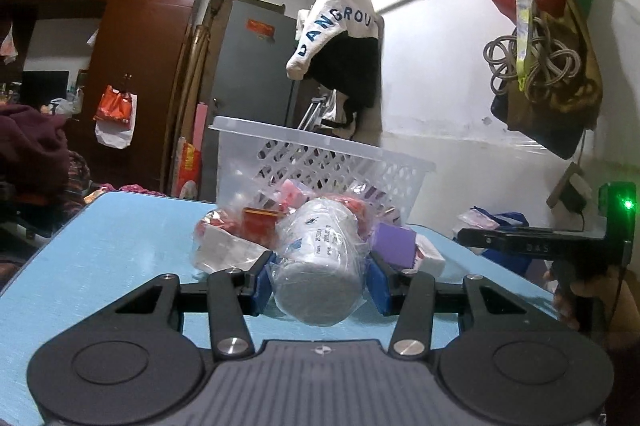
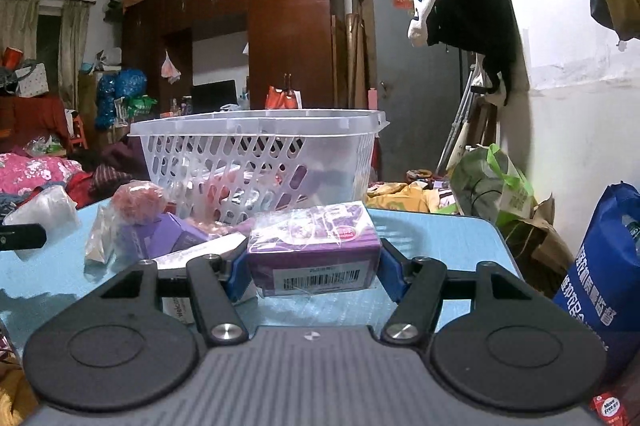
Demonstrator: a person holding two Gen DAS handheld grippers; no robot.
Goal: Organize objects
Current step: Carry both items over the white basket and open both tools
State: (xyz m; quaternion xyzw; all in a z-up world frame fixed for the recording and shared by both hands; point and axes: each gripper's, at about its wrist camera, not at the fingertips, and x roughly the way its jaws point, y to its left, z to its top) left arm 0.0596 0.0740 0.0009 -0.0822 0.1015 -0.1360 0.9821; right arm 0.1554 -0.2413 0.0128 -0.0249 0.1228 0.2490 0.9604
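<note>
In the left wrist view my left gripper (image 1: 320, 282) has its blue pads on both sides of a white bottle (image 1: 320, 262) wrapped in clear plastic, lying on the blue table (image 1: 100, 258). In the right wrist view my right gripper (image 2: 314, 270) has its pads against both ends of a purple box (image 2: 314, 250) with a barcode, wrapped in plastic. A white slotted basket (image 2: 256, 162) stands behind it, and also shows in the left wrist view (image 1: 320, 162), with some items inside.
Several wrapped packets lie between the grippers and the basket: red ones (image 1: 260, 222), a purple box (image 1: 394, 244), a white box (image 2: 192, 258). Bags (image 2: 600, 266) stand right of the table. Clothes and bags hang on the wall (image 1: 540, 66).
</note>
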